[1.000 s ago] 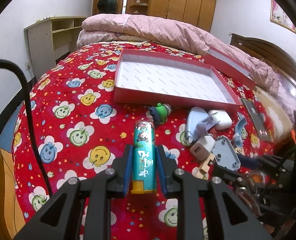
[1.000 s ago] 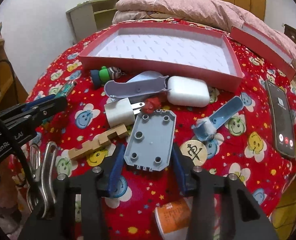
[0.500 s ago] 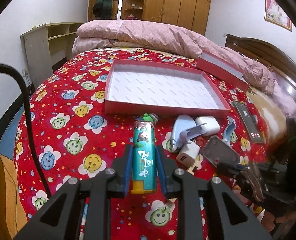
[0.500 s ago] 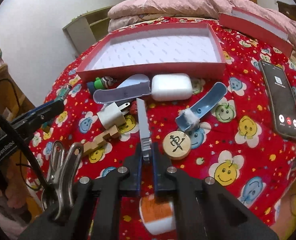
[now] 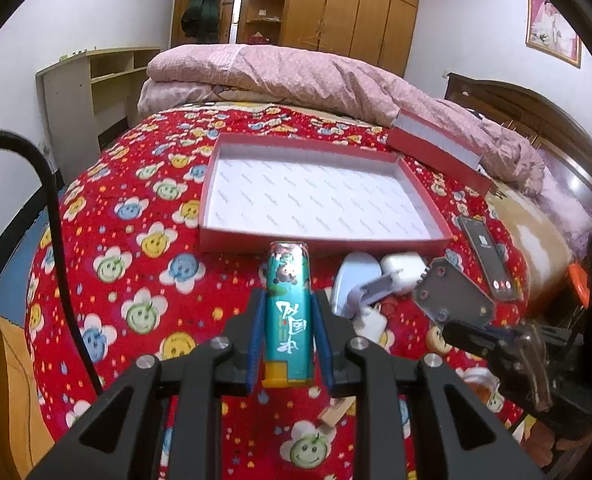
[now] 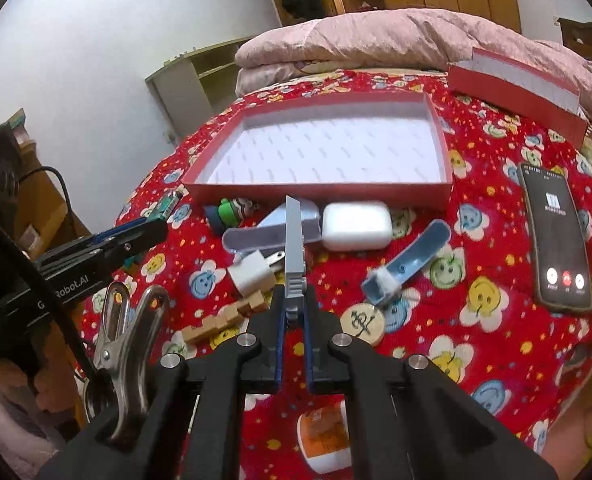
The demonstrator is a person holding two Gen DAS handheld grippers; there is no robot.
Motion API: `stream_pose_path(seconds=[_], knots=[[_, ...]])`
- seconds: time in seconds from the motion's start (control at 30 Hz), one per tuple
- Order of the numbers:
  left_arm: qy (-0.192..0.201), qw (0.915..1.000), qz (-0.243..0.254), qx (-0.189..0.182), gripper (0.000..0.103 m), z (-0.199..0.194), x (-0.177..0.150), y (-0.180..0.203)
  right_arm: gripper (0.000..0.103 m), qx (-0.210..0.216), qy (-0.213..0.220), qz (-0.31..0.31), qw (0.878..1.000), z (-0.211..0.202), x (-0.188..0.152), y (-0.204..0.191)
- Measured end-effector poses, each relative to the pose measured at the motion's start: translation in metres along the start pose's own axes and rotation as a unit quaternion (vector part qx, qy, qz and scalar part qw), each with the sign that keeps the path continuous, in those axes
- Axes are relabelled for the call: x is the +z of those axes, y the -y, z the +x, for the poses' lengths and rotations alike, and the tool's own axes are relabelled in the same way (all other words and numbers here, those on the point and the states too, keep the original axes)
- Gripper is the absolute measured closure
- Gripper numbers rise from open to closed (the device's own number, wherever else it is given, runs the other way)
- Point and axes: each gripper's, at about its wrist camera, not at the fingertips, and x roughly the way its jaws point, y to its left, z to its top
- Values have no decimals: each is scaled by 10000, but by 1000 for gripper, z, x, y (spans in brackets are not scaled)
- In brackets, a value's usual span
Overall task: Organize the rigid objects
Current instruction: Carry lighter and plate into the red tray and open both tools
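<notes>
Red tray (image 6: 319, 192) interior lay bare, open from above; only low front wall barred entry. Clutter packed strip just below tray in right wrist view: white case (image 6: 355, 226), charger (image 6: 252, 272), wooden block (image 6: 224, 316), blue scoop (image 6: 407, 268), round token (image 6: 361, 322). Phone (image 6: 555, 236) blocked right side. Tray lid (image 6: 515, 88) filled upper right. Left of tray in left wrist view, quilt (image 5: 128, 240) was clear, wide lane. Metal clip (image 6: 124, 332) crowded lower left nr gripper.

Red box (image 6: 319, 192) on bedspread (image 6: 495, 344)
</notes>
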Motion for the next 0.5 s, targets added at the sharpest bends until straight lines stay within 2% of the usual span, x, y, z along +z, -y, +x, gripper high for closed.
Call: stream_pose_path(seconds=[0.27,0.5], knots=[[160,9997,162,-17,79,9,36,9,95,-112,178,-184,9996,-6,29,5],[72,9995,300,43,79,36,66,15,95,-161,214,-320,9991,8,63,12]])
